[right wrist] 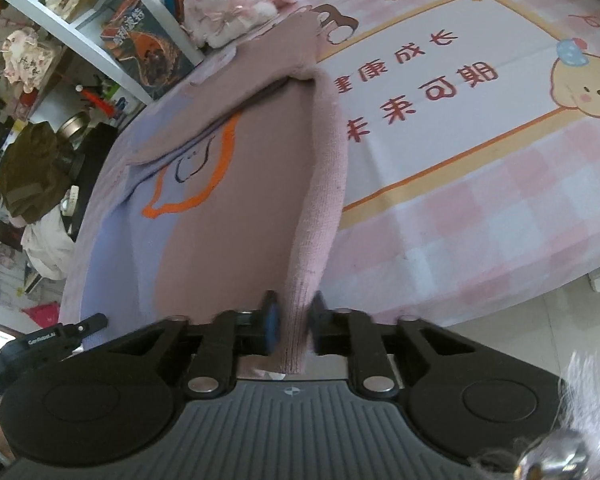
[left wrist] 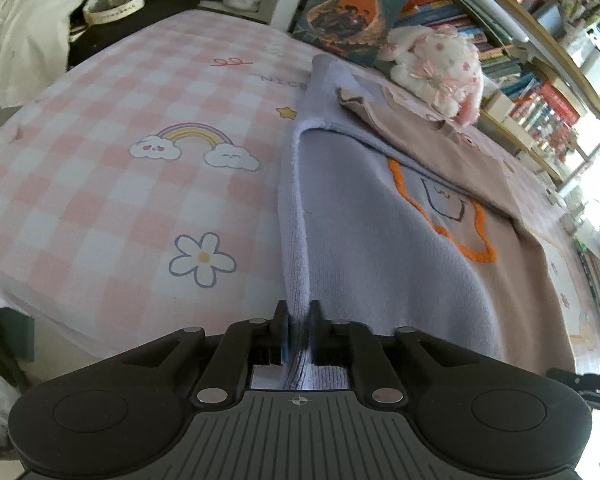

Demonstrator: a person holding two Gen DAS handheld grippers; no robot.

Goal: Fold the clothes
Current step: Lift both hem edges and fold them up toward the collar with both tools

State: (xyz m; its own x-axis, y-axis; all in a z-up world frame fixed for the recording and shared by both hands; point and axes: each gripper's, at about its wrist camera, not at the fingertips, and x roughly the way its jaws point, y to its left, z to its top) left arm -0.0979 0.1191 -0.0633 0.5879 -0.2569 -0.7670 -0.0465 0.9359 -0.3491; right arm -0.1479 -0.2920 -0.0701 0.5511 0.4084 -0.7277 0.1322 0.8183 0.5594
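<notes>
A two-tone sweater, lilac on one half and brownish pink on the other, lies on the bed with an orange outline figure on its chest. Its sleeves are folded in over the body. My left gripper is shut on the lilac hem corner at the near edge. The same sweater fills the right wrist view, where my right gripper is shut on the pink hem corner. Both corners are lifted into ridges running away from the fingers.
The bed has a pink checked cover with rainbow and flower prints and a big printed panel. A plush bunny and a book lie at the far edge. Bookshelves stand behind; cluttered shelves on the other side.
</notes>
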